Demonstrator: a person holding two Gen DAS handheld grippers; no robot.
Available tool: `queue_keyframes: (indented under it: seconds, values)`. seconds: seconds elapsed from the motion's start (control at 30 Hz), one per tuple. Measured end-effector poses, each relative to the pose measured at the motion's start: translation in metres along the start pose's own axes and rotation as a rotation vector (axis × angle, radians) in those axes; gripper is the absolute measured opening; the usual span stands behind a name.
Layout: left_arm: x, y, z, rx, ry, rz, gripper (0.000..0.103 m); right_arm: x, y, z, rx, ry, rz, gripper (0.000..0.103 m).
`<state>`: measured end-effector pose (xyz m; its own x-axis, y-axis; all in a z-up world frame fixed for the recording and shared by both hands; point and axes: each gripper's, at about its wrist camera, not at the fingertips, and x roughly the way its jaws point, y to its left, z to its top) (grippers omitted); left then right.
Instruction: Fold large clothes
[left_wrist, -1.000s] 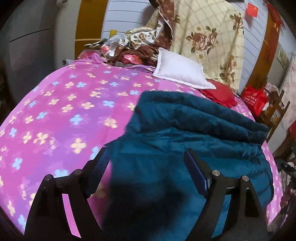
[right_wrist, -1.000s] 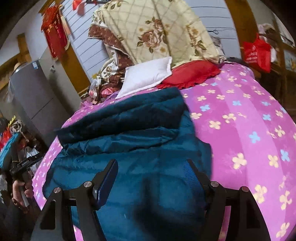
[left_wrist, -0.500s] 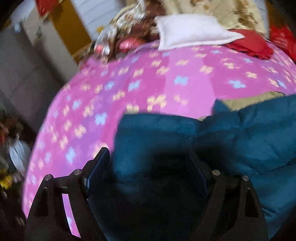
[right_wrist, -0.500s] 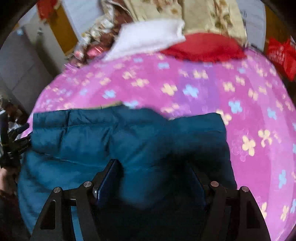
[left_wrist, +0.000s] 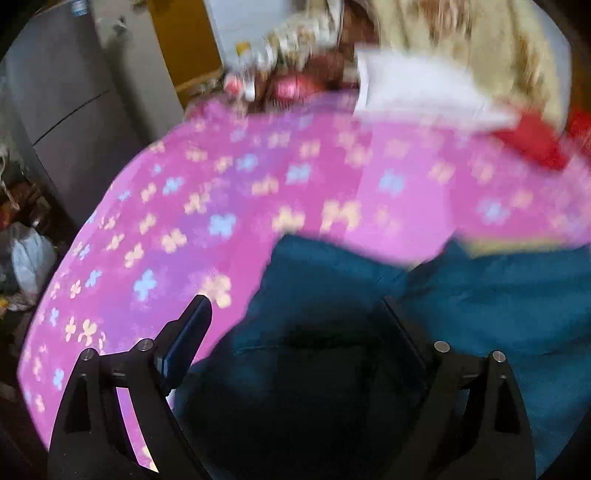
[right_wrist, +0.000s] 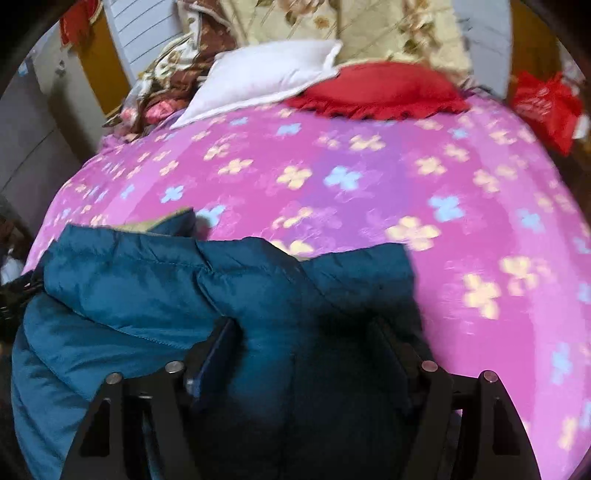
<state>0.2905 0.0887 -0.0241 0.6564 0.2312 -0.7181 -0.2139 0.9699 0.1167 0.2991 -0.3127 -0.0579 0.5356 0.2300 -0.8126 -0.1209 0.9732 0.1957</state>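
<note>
From the left wrist, the left gripper (left_wrist: 295, 317) points down at a puffy teal quilted jacket (left_wrist: 498, 295) lying on a bed covered by a pink bedspread with yellow and blue flower prints (left_wrist: 207, 206). Its jaws are opening: the left finger (left_wrist: 188, 332) stands clear over the pink cloth just beside the jacket's edge, and the right finger is sunk in dark folds of the jacket, so a bunched fold lies between the two without being pinched from both sides. The jacket spreads from between the fingers away to the gripper's right. Beyond the fingertips, at the far end of the bed, lie a white pillow (left_wrist: 417, 92) and a red cushion (left_wrist: 532, 144), both blurred. To the gripper's left stands a grey cabinet (left_wrist: 62, 107).

From the right wrist, the right gripper (right_wrist: 303, 332) also points down at the same jacket (right_wrist: 129, 280), which fills the space between its fingers and stretches off to its left. The fabric bulges up between the two fingers and both pads press into it, so this gripper is clamped on a thick fold of the jacket. A sliver of pale yellowish lining shows at the jacket's far edge. Ahead of the fingertips the flowered bedspread (right_wrist: 369, 184) runs to the white pillow (right_wrist: 266, 74) and the red frilled cushion (right_wrist: 380, 88), which touch each other. A red plastic bag (right_wrist: 546, 103) sits off the bed, ahead and to the right.
</note>
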Motion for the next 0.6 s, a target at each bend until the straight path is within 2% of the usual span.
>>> queue_keyframes:
  seconds: [0.03, 0.1, 0.17, 0.27, 0.33, 0.4, 0.5, 0.6]
  values:
    - [-0.024, 0.004, 0.001, -0.013, -0.034, -0.06, 0.091, -0.019, 0.007, -0.003, -0.013, -0.036, 0.031, 0.072]
    - [-0.059, 0.005, -0.005, -0.014, -0.074, -0.125, 0.091, -0.057, 0.027, -0.014, -0.051, -0.109, 0.064, 0.072]
    - [-0.091, -0.004, -0.023, -0.012, -0.081, -0.198, 0.091, -0.08, 0.047, -0.03, -0.057, -0.13, 0.094, 0.072]
    - [-0.117, -0.031, -0.054, 0.01, -0.066, -0.271, 0.091, -0.098, 0.076, -0.061, -0.055, -0.142, 0.124, 0.072]
    - [-0.113, -0.053, -0.075, 0.044, -0.022, -0.266, 0.091, -0.096, 0.093, -0.083, -0.068, -0.147, 0.123, 0.072]
    - [-0.091, -0.072, -0.091, 0.061, 0.068, -0.234, 0.091, -0.079, 0.1, -0.099, -0.083, -0.119, 0.087, 0.078]
    - [-0.079, -0.078, -0.099, 0.041, 0.061, -0.197, 0.099, -0.063, 0.089, -0.111, -0.037, -0.134, 0.118, 0.081]
    - [-0.082, -0.073, -0.093, 0.031, 0.11, -0.206, 0.099, -0.072, 0.09, -0.107, -0.04, -0.096, 0.097, 0.081]
